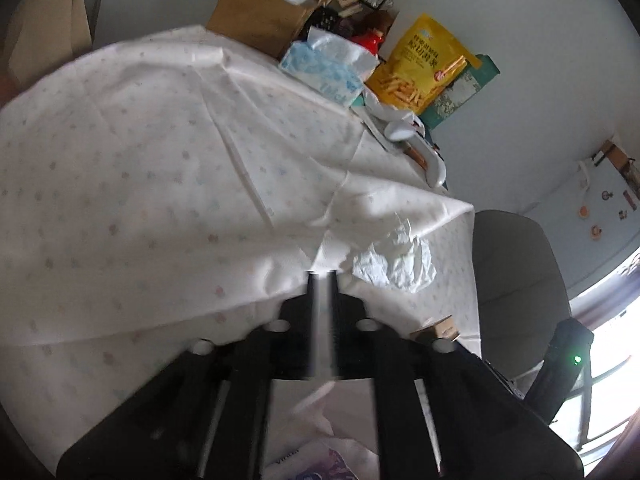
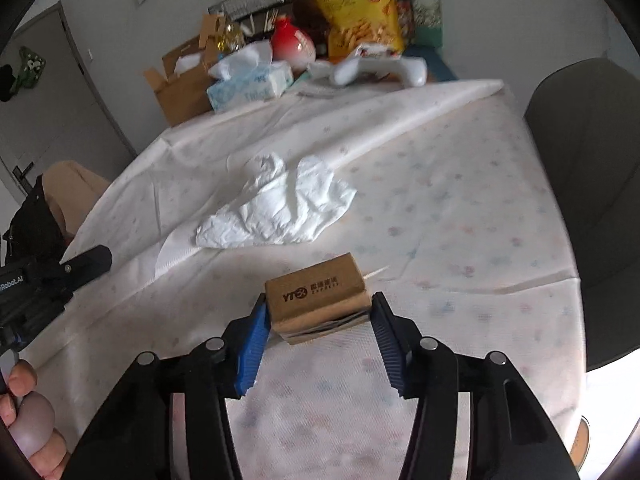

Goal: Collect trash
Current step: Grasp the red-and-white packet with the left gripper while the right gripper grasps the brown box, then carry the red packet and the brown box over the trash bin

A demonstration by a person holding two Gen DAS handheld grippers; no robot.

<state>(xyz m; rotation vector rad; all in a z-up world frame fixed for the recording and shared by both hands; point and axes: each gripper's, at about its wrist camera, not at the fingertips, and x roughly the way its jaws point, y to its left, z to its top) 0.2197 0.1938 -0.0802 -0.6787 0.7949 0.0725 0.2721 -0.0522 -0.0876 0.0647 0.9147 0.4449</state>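
A crumpled white tissue [image 2: 280, 204] lies on the dotted tablecloth [image 2: 460, 200]; it also shows in the left wrist view [image 1: 396, 260]. A small brown cardboard box [image 2: 318, 298] marked YTO stands between the blue pads [image 2: 252, 348] of my right gripper [image 2: 318, 322], whose jaws are open on either side of it. The box also shows in the left wrist view [image 1: 438, 328]. My left gripper [image 1: 323, 280] has its jaws shut, with a pale sheet hanging between and below the fingers; the tissue lies just to its right. The left gripper also shows in the right wrist view [image 2: 86, 262].
At the table's far end stand an open cardboard box [image 2: 180, 84], a blue tissue pack [image 2: 250, 84], a yellow snack bag [image 2: 358, 8], a red bottle [image 2: 292, 46] and a white curved object [image 2: 384, 68]. A grey chair [image 2: 588, 168] stands right of the table.
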